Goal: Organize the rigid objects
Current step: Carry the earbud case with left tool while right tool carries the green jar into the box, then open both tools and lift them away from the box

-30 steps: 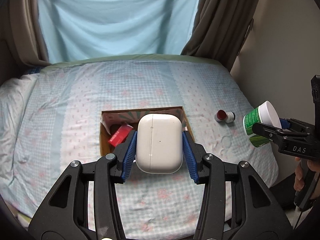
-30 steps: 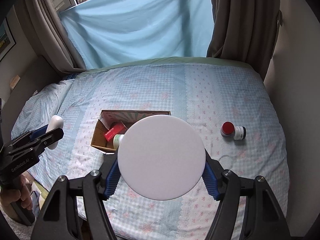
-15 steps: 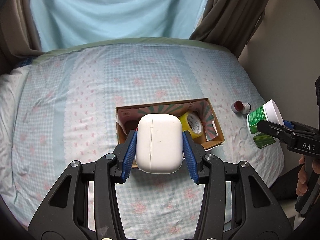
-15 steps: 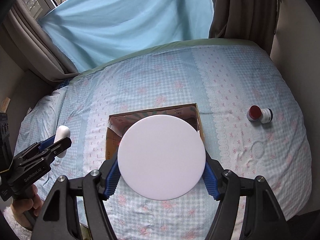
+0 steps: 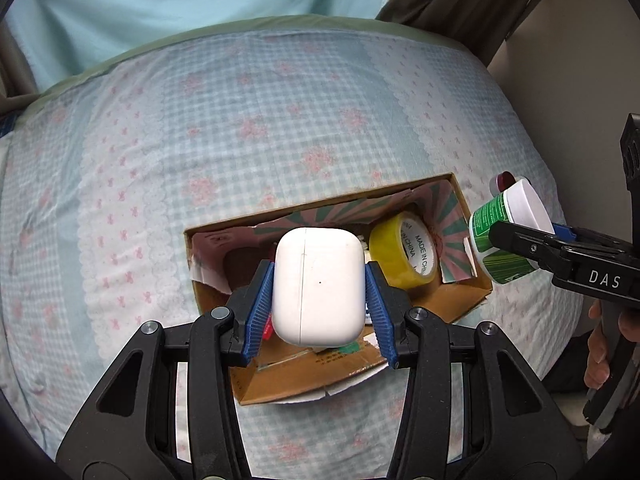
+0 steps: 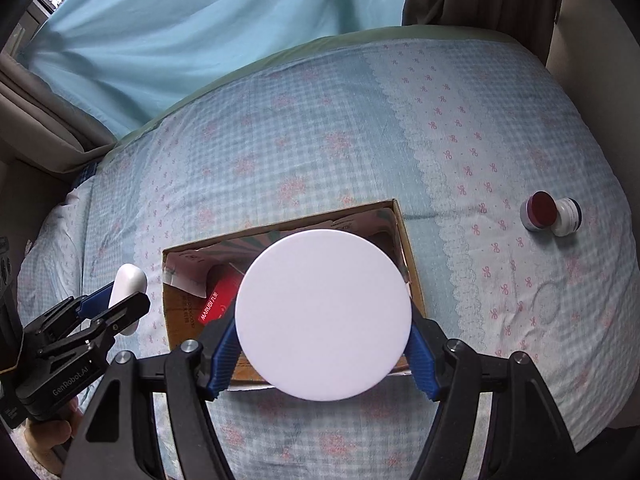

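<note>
The left gripper (image 5: 319, 286) is clamped on a white earbud case (image 5: 319, 285) above the open cardboard box (image 5: 460, 200); the right gripper (image 6: 322, 322) pinches a green jar with a white lid (image 6: 323, 321) over it. Lower each well inside before letting go, clear of the yellow tape roll (image 5: 403, 255) and red packet (image 6: 219, 304)

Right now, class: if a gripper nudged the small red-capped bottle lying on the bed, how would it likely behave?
The red-capped bottle lies on its side and looks round, so it would probably roll rather than slide. The soft, wrinkled bedsheet would likely stop it soon. It looks small and probably light, so a gentle nudge should move it; its weight cannot be confirmed.
</note>
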Motion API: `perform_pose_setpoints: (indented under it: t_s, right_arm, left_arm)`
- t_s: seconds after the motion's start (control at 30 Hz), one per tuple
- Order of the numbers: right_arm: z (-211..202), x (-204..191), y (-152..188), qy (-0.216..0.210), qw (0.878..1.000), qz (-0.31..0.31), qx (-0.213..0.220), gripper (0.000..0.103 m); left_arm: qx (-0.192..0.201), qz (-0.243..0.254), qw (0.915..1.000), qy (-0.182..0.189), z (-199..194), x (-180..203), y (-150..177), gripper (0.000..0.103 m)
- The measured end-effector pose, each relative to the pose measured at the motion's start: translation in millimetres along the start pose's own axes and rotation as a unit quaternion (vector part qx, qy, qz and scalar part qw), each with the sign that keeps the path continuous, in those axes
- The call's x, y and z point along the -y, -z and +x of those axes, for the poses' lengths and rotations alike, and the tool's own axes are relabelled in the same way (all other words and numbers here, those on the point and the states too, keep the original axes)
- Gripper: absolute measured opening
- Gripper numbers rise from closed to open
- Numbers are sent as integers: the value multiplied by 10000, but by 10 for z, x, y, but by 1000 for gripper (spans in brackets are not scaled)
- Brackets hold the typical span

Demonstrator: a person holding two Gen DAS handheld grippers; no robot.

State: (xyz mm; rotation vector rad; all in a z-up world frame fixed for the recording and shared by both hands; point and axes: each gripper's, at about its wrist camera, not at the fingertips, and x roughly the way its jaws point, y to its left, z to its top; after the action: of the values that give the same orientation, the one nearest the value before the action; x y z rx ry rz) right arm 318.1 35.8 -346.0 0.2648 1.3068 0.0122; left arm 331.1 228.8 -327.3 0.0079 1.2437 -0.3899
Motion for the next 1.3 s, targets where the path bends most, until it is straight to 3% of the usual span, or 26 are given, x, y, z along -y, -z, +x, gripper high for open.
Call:
perform_pose_setpoints:
  t_s: [0.33, 0.57, 0.63, 0.7, 0.73, 0.8, 0.87, 0.97, 1.3]
  right_arm:
    - [695, 249, -165, 147, 9983, 367, -426, 66]
    - [899, 298, -166, 203, 9968, 357, -686, 67]
    - [920, 318, -165, 259, 9963, 394, -717, 67]
    - [946, 339, -156, 325, 9955, 415, -781, 67]
    - [947, 356, -151, 305, 9956, 441, -774, 67]
    - [867, 369, -141, 184, 9972, 472, -544, 77]
    - [737, 356, -144, 183, 9987, 418, -233, 103]
    - [580, 340, -132, 194, 9994, 287, 57, 103]
    - [198, 279, 23, 170, 9994, 188, 219, 103]
  left_arm:
    - [-676, 465, 9966, 37, 959, 108, -154, 42]
    - [-793, 427, 9959, -83, 1130, 101, -153, 43]
    - [-741, 360, 9966, 50, 1107, 83, -163, 52]
    - [-716, 353, 9968, 17, 1084, 82, -167, 103]
    - [-645, 356, 9973, -36, 1051, 80, -164, 102]
    - [-659, 360, 9972, -58, 995, 67, -148, 103]
    - [-657, 346, 9971, -169, 923, 37, -101, 103]
    - [-608, 221, 9976, -238, 786, -44, 6, 103]
    - [-316, -93, 9982, -501, 229, -94, 230, 103]
